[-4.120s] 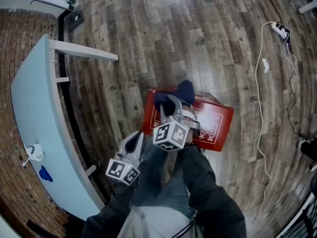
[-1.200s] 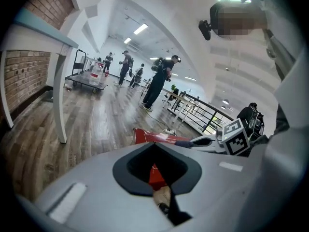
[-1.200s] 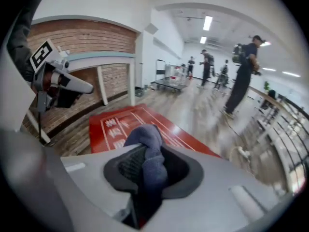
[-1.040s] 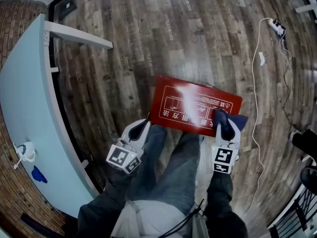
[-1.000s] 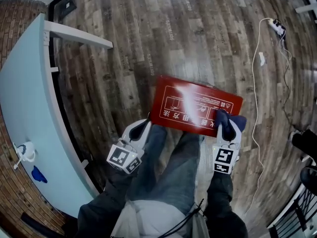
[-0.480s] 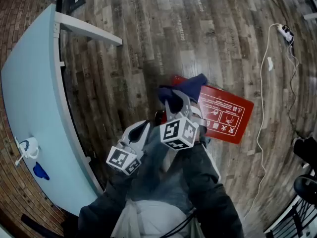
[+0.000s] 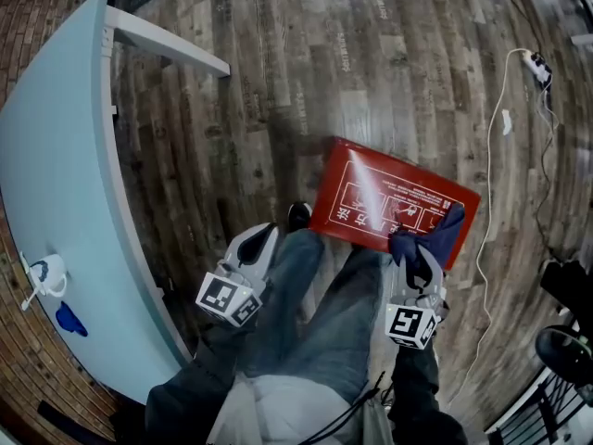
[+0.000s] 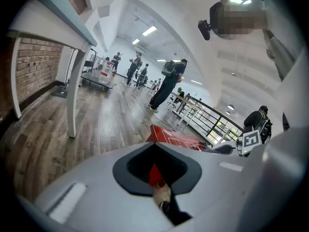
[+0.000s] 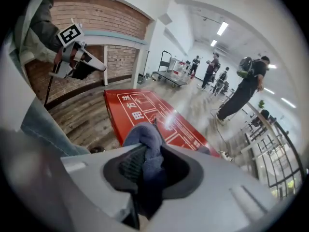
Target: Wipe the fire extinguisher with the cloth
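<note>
1. Wooden floor (image 7: 278, 63): I see the fire extinguisher box (image 7: 371, 193) lying flat on it.
2. Light-blue table (image 7: 56, 202): well left of the box.
3. Fire extinguisher box: red, with its printed face up.
4. Left gripper (image 7: 264, 237): just beside the box's near left corner. I read its jaws as together and empty.
5. Right gripper (image 7: 419, 253): at the box's near right corner, clamped on item 6.
6. Blue cloth (image 7: 437, 233): bunched between those jaws and over the box's right end.
</note>
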Demonstrator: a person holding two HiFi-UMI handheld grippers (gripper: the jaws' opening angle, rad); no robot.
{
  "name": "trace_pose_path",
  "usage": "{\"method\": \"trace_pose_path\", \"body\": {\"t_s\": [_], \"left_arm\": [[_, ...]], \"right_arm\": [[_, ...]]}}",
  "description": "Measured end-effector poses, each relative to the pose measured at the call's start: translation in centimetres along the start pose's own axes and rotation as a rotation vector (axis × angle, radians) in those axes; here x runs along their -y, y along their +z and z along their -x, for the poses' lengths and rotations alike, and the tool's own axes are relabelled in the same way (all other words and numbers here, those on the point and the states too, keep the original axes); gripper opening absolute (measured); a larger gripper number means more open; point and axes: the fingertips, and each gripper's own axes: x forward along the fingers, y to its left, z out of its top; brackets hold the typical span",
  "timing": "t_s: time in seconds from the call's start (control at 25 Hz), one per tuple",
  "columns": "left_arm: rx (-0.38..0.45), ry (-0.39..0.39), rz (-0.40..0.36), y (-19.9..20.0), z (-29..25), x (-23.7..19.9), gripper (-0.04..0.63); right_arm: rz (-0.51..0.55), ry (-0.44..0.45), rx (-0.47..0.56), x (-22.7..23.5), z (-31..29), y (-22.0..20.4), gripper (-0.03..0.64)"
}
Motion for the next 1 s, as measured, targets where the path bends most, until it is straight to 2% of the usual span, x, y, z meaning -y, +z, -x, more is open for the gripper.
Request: {"method": "trace_pose_path", "body": {"t_s": [0.08, 0.16, 0.36, 0.44, 0.56, 0.68, 0.88, 1.0], "left_arm": [[-0.004, -0.003, 0.003, -0.4, -0.1, -0.2, -0.005], [-0.007, -0.004, 0.004, -0.8, -0.3, -0.4, -0.005], [-0.026, -0.005, 0.01, -2.1, 0.0, -0.5, -0.005], [-0.032, -0.005, 0.004, -2.4, 0.0, -0.8, -0.005], [-0.031, -0.008, 0.0, -2.7, 0.2, -1.4, -0.005], [-0.036, 0.001, 0.0, -2.7, 0.6, -2.3, -0.005], [-0.035, -0.004, 0.0, -2.7, 0.5, -2.7, -0.005], [-0.028, -0.009, -0.002, -2.5, 0.3, -2.8, -0.005]], "right_arm": [[0.003, -0.033, 0.004, -0.6, 0.9, -0.7, 0.087], [0.007, -0.028, 0.022, -2.6, 1.0, 0.6, 0.086], [0.129, 0.106, 0.165, -12.8, -1.8, 7.1, 0.084], [0.118, 0.091, 0.173, -15.1, -3.9, 8.2, 0.084], [0.084, 0.035, 0.153, -15.6, -5.4, 7.5, 0.083], [0.069, -0.039, 0.052, -13.3, -5.7, 3.1, 0.083], [-0.214, -0.272, -0.232, -4.0, -3.4, -11.3, 0.083], [-0.313, -0.34, -0.266, -0.9, -2.5, -14.5, 0.083]]}}
